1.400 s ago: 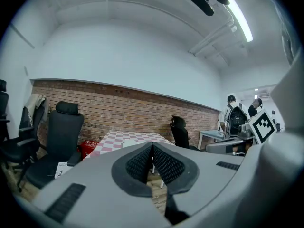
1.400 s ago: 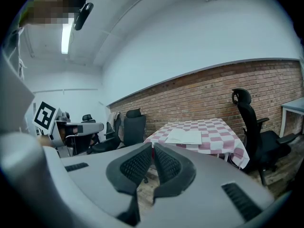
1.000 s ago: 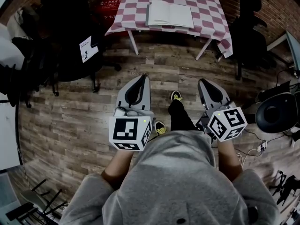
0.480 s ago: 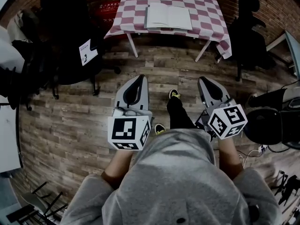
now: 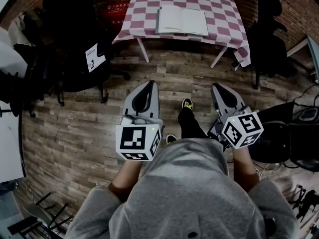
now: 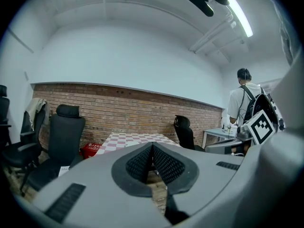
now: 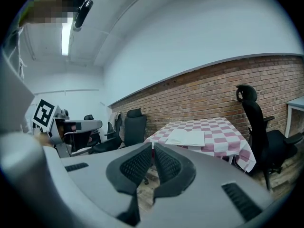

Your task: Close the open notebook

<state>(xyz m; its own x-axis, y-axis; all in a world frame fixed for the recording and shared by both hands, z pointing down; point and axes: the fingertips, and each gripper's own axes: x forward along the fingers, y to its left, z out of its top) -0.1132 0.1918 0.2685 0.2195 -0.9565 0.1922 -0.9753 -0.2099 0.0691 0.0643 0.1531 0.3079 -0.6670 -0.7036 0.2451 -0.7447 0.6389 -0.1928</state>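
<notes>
The open notebook (image 5: 182, 21) lies with white pages up on the pink-and-white checkered table (image 5: 227, 14) at the far end of the wooden floor. It also shows in the right gripper view as the notebook (image 7: 186, 137) on the table (image 7: 223, 137). My left gripper (image 5: 149, 82) and right gripper (image 5: 216, 86) are held side by side in front of my body, well short of the table. Both point toward it, with jaws shut and nothing between them. In their own views the left gripper (image 6: 152, 145) and right gripper (image 7: 152, 145) show their pads pressed together.
Black office chairs stand left (image 5: 75, 44) and right (image 5: 269, 39) of the table. A red crate (image 5: 115, 8) sits by the table's left side. My leg and shoe (image 5: 187, 103) are between the grippers. Cables lie at the right. A person with a backpack (image 6: 244, 101) stands by a desk.
The table and notebook have drifted slightly lower and nearer in the head view as I step forward. Both grippers keep their place in front of me and stay shut.
</notes>
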